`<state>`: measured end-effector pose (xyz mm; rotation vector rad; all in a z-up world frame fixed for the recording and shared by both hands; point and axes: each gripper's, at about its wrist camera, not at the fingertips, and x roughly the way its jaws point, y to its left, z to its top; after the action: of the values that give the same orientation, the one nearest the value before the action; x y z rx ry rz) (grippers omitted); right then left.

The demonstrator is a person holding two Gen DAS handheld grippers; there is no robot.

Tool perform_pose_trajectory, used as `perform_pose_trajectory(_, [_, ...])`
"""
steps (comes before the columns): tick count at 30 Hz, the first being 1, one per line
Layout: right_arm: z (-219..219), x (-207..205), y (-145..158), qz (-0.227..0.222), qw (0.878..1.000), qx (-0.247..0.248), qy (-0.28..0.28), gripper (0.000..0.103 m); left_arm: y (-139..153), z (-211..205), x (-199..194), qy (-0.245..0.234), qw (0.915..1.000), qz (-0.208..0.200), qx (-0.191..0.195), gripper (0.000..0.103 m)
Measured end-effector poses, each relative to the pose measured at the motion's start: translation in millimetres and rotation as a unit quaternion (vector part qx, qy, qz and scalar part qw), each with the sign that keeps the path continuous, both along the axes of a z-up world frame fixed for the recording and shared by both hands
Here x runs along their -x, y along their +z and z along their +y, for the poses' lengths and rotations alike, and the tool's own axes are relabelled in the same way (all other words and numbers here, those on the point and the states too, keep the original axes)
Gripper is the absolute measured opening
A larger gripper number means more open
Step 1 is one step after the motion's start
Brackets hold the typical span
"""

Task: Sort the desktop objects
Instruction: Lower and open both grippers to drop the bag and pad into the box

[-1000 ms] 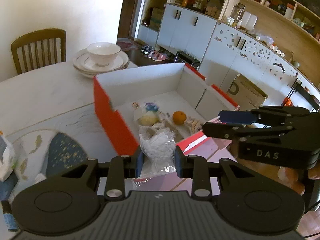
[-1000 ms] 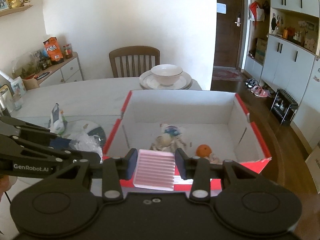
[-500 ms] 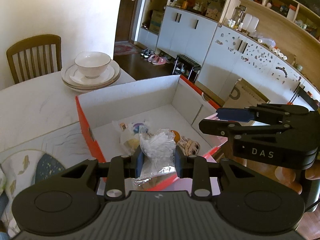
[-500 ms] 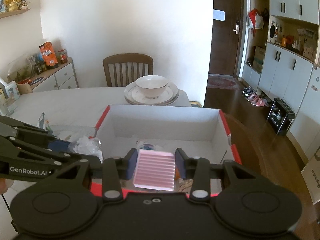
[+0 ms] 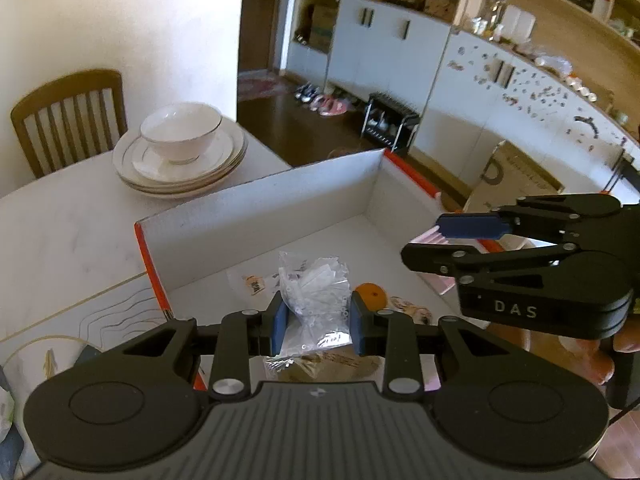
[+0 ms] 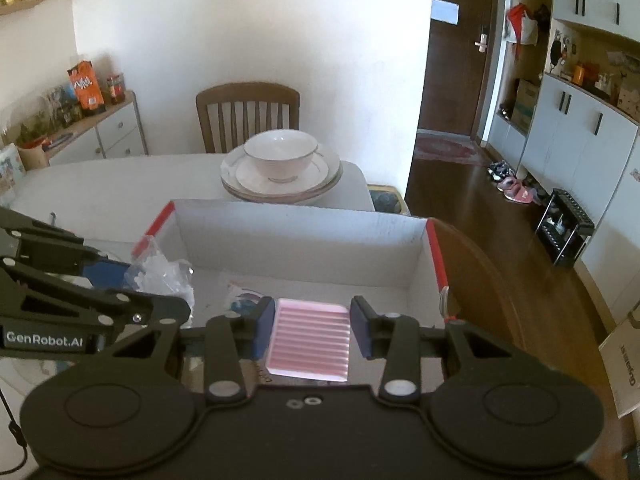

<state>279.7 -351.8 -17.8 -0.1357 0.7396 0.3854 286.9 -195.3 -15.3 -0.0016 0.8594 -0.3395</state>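
Note:
My left gripper (image 5: 316,326) is shut on a clear plastic bag of small white parts (image 5: 314,296) and holds it over the red and white cardboard box (image 5: 260,208). My right gripper (image 6: 311,330) is shut on a pink ribbed pad (image 6: 309,338), also over the box (image 6: 300,224). An orange (image 5: 371,295) and some small packets lie on the box floor. The right gripper shows at the right of the left wrist view (image 5: 470,228). The left gripper with the bag (image 6: 164,276) shows at the left of the right wrist view.
A white bowl on stacked plates (image 5: 182,152) stands on the table behind the box; it also shows in the right wrist view (image 6: 280,168). A wooden chair (image 6: 248,114) is at the far table edge. A patterned mat (image 5: 60,344) lies left of the box.
Both grippers have moved forward over the box with their loads still held. The box now sits closer and lower in both views.

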Motion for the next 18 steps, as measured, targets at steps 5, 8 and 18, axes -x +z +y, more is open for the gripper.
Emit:
perform_pose_trajectory(5, [-0.3,-19.3,-8.2,0.004,1.000,0.008,-0.005,0.040,-15.3,3.3,-19.9,0.017,0.9995,0.024,-0.014,0.030])
perform_pose_trajectory(8, [-1.6,-31.7,-14.5,0.011,1.000,0.007,-0.007,0.040,-22.8,2.2,-29.0,0.016,0.9990,0.036,-0.023,0.030])
perform_pose_trajectory(18, [6.4,-71.0,-42.5,0.068,0.997,0.017,-0.010,0.039,-45.8,-11.4,-48.7,-0.012,0.9955,0.072,-0.060,0.030])
